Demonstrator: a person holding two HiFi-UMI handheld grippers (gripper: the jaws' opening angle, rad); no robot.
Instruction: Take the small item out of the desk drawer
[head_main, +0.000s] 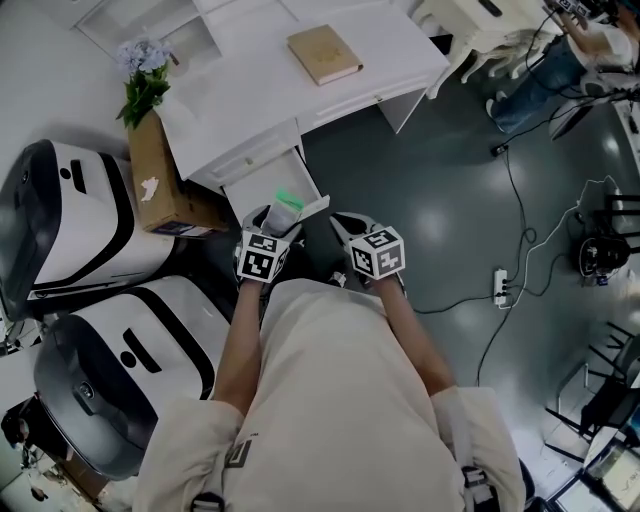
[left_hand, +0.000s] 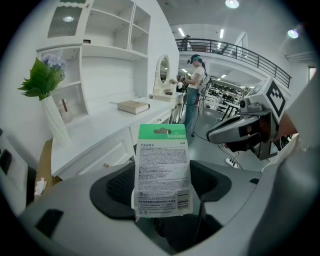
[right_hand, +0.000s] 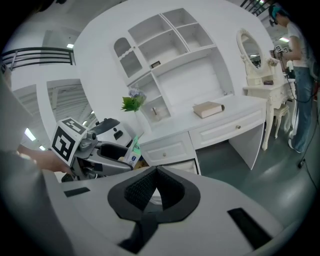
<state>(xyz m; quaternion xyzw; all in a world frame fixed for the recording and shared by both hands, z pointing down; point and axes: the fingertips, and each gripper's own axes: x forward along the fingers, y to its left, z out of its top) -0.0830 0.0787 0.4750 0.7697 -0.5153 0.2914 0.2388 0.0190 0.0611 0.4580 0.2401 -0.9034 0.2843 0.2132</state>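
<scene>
My left gripper is shut on a small flat packet with a green top and white printed back, held just above the open desk drawer. In the left gripper view the packet stands upright between the dark pads of the left gripper. My right gripper hovers beside it to the right, shut with nothing in it; in the right gripper view its jaws meet at the tips. That view also shows the left gripper carrying the packet.
The white desk carries a tan book and a shelf unit. A flower vase and cardboard box stand left of the drawer, beside two white machines. A power strip and cables lie on the grey floor.
</scene>
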